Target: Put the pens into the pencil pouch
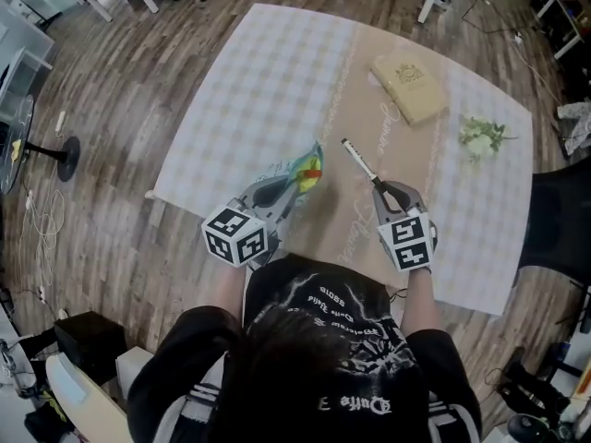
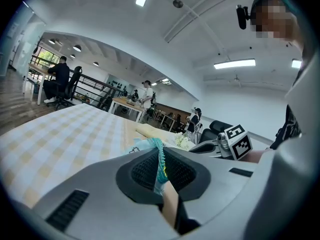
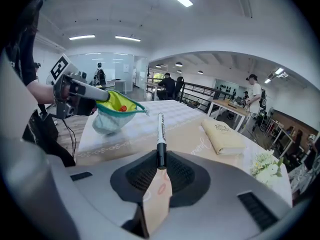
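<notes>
Above the near edge of the table (image 1: 268, 81), your left gripper (image 1: 291, 188) pinches the open pencil pouch (image 1: 306, 171) by its rim. Just beside it, your right gripper (image 1: 379, 186) clamps a pen (image 1: 358, 161) by one end. Farther back lie a book (image 1: 410, 87) and flowers (image 1: 480, 137).

Left grey gripper (image 1: 288, 188) clamped on teal-rimmed pouch (image 1: 307, 169) edge; right grey gripper (image 1: 380, 188) pinching black-and-white pen (image 1: 358, 161) end.

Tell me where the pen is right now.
The pen is clamped in the right gripper, held above the table right of centre in the head view, beside the open pencil pouch that the left gripper holds.
</notes>
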{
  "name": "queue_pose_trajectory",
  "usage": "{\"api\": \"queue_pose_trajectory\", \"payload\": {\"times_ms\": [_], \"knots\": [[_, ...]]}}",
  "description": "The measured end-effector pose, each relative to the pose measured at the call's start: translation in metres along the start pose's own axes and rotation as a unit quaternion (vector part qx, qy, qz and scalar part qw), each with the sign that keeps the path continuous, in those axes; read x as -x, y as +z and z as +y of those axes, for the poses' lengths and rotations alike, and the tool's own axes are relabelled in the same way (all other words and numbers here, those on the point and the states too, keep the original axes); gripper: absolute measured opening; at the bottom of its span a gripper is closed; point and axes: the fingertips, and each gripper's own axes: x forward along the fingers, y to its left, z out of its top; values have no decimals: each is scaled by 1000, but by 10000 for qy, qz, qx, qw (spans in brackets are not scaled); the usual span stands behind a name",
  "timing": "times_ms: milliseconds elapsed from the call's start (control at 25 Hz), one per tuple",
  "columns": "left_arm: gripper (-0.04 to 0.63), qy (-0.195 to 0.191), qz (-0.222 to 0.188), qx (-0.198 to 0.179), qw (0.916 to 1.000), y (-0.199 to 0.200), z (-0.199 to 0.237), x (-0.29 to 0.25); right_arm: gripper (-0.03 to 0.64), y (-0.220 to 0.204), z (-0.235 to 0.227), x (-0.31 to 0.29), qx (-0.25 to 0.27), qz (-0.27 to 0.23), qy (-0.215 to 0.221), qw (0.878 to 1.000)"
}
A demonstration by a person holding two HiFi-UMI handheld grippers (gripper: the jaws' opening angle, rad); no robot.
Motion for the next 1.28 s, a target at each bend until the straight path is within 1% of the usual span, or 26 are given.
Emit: {"api": "queue_pose_trajectory", "payload": {"times_ms": [160, 440, 640, 800, 920, 1120, 1280], "knots": [[37, -75, 105, -37, 9999, -8, -6, -9, 67, -4, 2, 18, 110, -17, -66, 9999], [37, -178, 348, -175, 9991, -26, -15, -20, 67, -13, 12, 40, 513, 101, -104, 9986], [37, -178, 532, -296, 9980, -38, -19, -26, 67, -14, 29, 47, 778, 74, 124, 9969], [37, -190, 553, -270, 9979, -40, -21, -27, 67, -15, 43, 48, 1025, 144, 369, 9939], [37, -213, 614, -343, 9973, -42, -24, -25, 67, -13, 54, 49, 1138, 166, 578, 9917], [37, -280, 656, -364, 9968, -44, -26, -28, 67, -17, 66, 40, 1436, 356, 919, 9847], [37, -360, 745, -441, 9956, -45, -30, -32, 67, -12, 68, 30, 1617, 388, 1088, 9801]]}}
